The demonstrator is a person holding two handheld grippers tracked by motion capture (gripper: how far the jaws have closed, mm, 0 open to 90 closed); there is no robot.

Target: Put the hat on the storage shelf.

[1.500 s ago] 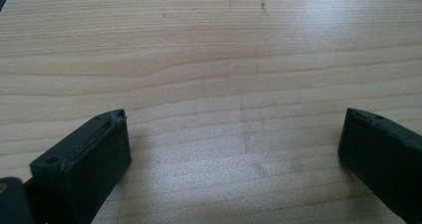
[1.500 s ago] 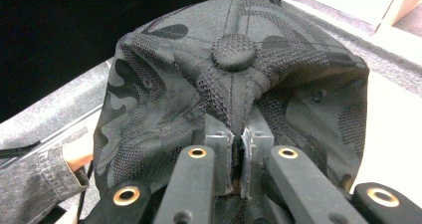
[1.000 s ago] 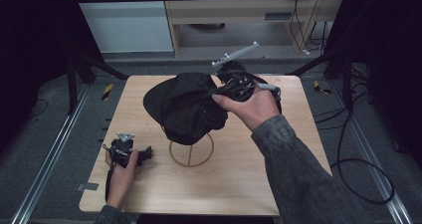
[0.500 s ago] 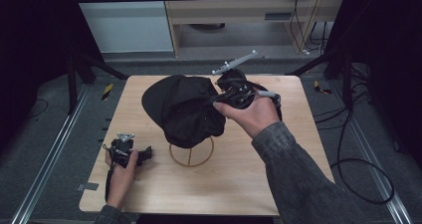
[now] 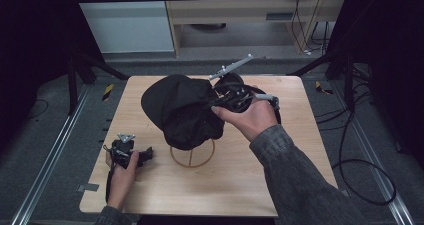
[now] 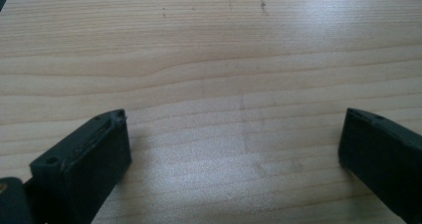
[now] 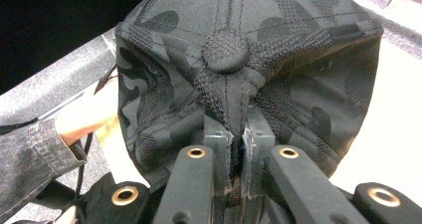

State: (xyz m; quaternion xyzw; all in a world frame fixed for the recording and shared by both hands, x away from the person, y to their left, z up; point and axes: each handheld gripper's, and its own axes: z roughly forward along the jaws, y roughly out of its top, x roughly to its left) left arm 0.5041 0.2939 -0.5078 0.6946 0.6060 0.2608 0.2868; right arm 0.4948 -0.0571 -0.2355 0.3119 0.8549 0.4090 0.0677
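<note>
On the wooden table (image 5: 300, 185), centre-back, sits a black cap (image 5: 180, 110) draped over a wire stand (image 5: 192, 157) w/ a ring base. Right hand-held gripper (image 5: 227, 97) comes in from the cap's right side, jaws clenched on a pinch of fabric just below the cap's top button (image 7: 225, 50); the crown bunches toward the jaws. Left hand-held gripper (image 5: 131, 152) rests at the table's front-left, well apart from the cap, its 2 jaws spread wide over bare wood, nothing between them.
</note>
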